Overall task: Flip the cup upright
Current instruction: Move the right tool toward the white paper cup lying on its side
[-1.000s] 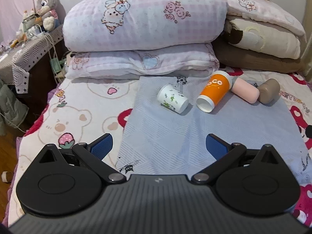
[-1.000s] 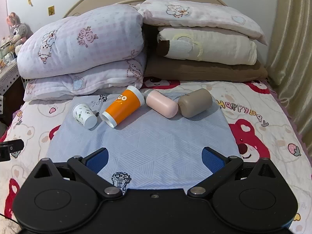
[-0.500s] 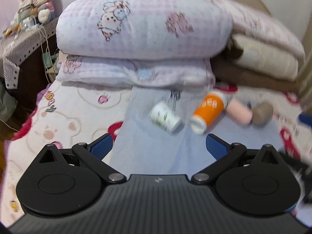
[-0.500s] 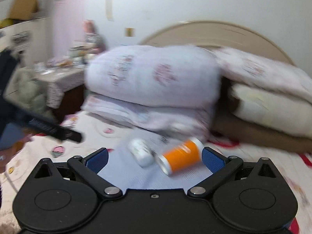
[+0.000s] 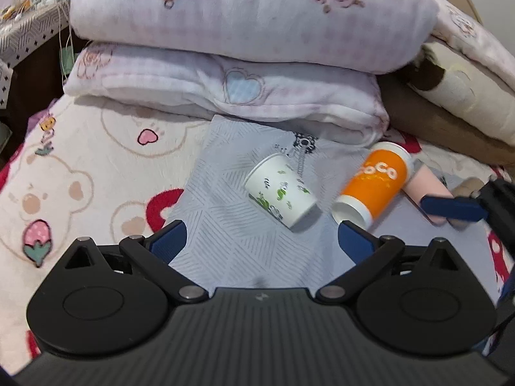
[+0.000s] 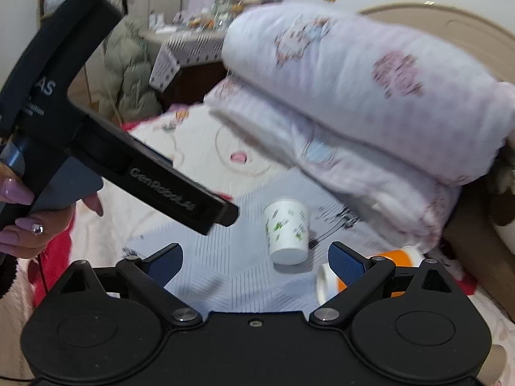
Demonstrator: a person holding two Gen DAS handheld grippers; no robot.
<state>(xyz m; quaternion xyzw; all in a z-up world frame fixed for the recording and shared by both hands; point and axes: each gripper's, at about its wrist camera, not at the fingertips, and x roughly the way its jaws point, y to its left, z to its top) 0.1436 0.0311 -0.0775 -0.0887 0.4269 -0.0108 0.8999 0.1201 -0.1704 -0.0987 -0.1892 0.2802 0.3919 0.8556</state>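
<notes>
A white paper cup with green marks (image 5: 280,195) lies on its side on a grey-blue cloth (image 5: 231,251); it also shows in the right wrist view (image 6: 286,231). An orange cup (image 5: 373,186) lies on its side to its right, partly hidden behind a fingertip in the right wrist view (image 6: 386,260). A pink cup (image 5: 425,183) lies beyond it. My left gripper (image 5: 260,241) is open and empty, just short of the white cup. My right gripper (image 6: 254,257) is open and empty, close to the white cup; one of its fingers (image 5: 450,207) shows at the right of the left wrist view.
Stacked pink-white quilts (image 5: 244,45) and brown and cream pillows (image 5: 450,103) rise right behind the cups. The bed sheet with bear prints (image 5: 80,167) spreads to the left. A bedside table with clutter (image 6: 199,32) stands at the far left. The left gripper's body (image 6: 96,135) crosses the right wrist view.
Both grippers have moved in toward the cups. The right gripper has swung left so it now faces the white cup from the right side. The cups have not moved.
</notes>
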